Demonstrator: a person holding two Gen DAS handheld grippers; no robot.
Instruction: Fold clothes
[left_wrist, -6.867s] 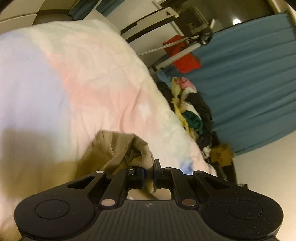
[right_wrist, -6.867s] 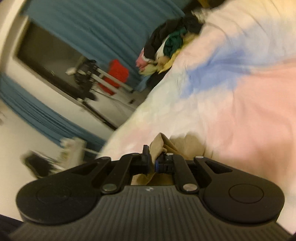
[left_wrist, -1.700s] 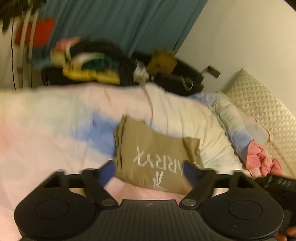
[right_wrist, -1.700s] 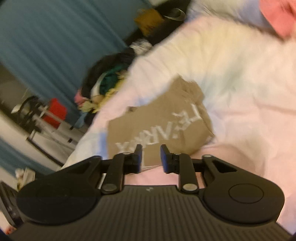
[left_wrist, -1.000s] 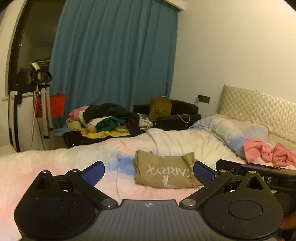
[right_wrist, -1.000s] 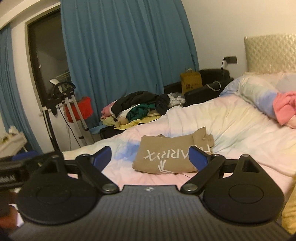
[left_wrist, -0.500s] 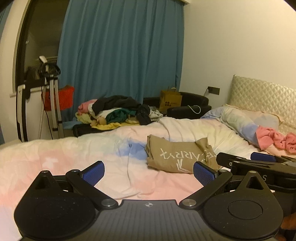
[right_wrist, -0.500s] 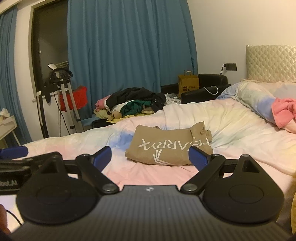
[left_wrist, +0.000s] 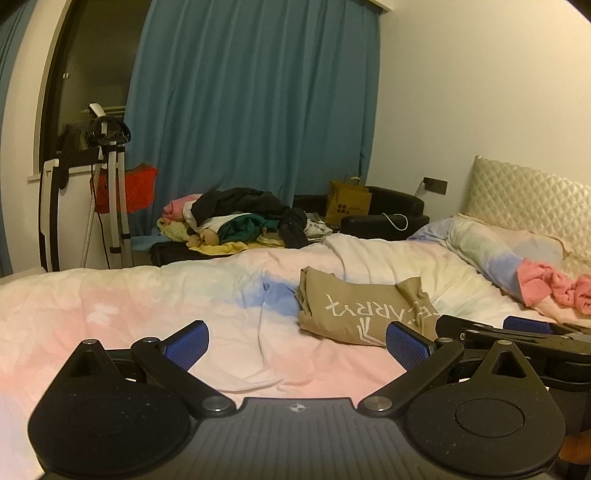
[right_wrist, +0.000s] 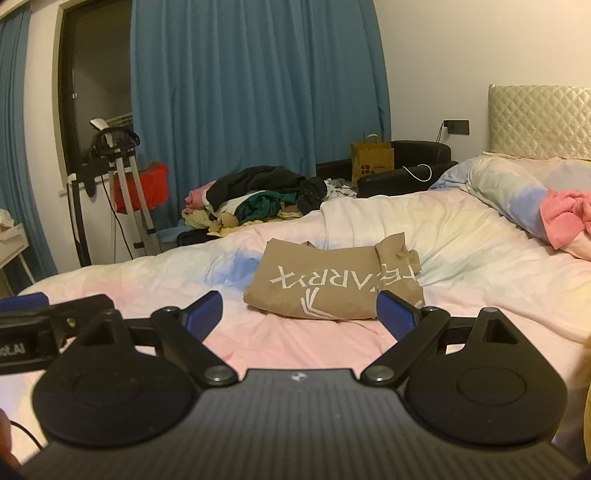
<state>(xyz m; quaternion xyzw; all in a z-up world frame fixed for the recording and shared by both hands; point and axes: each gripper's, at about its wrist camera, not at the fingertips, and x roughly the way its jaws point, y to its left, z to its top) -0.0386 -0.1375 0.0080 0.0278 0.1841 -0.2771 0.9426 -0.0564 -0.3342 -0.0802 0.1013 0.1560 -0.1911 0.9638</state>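
Jaws spread; folded shirt lies free.

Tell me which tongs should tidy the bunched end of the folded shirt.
Probably right: the right tongs face the shirt squarely and its bunched end lies on their side; the left tongs see it off-centre. Both are open.

Both views are dim and warm-toned, lit by yellowish indoor light whose source stays out of frame. The window beside the blue curtain is dark. Fisheye distortion bows the wall edges and curtain near the frame borders, and the corners vignette to black. Focus is sharp, with no motion blur. Soft shadows sit under the folded shirt on the bed.
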